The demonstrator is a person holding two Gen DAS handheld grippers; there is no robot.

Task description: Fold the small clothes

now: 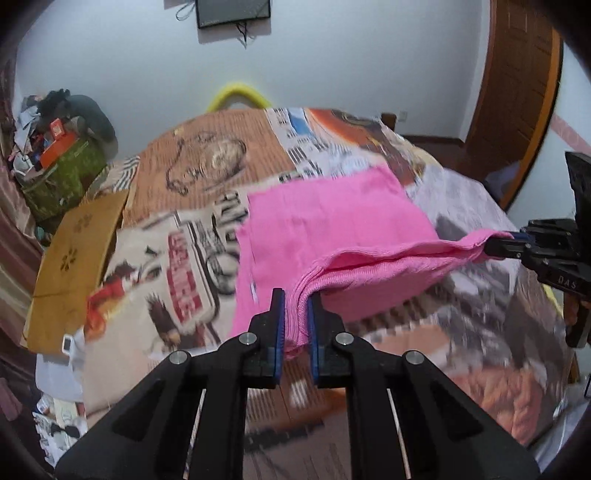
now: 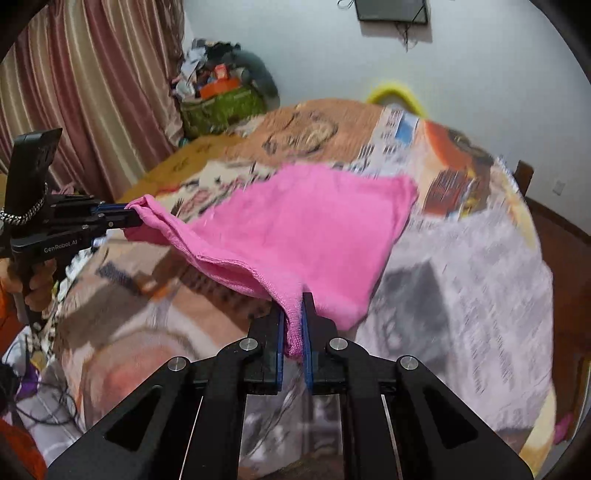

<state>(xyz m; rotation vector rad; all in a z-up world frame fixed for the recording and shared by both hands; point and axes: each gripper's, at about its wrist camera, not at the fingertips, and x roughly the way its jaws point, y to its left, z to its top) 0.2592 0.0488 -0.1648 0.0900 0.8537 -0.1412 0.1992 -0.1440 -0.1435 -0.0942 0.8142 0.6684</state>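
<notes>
On top of a bed (image 1: 155, 229) with a busy printed cover, a pink cloth (image 1: 332, 229) is getting held up by two corners, one in each gripper. Left gripper (image 1: 296, 306) has its jaws clamped on the near-left corner, with the pink fabric bunched up between the blue pads (image 1: 280, 325). Right gripper (image 2: 294, 317) is doing the same on the other near corner, jaws squeezed together on a wad of pink knit.

From the left wrist view you can see the right gripper off at the right edge, pinching its corner with the hem stretched between the two grips. From the right wrist view it's mirrored: the left gripper sits at the left edge, and a hand (image 2: 37, 284) is wrapped around its handle.

So the near edge of the cloth is lifted off the cover and sagging a bit in the middle, while the far part still lies on the bed, spread toward the far side. Looks like a couple of layers at the near hem, hard to say more because of the blur.

Background stuff: striped curtains (image 2: 85, 92) on one side, a green bag (image 2: 221, 107) piled with clutter in the corner, a dark screen (image 1: 232, 13) up on the white wall, a yellow arc (image 1: 240, 96) poking up behind the bed, and a wooden door (image 1: 517, 92) off to the right.
</notes>
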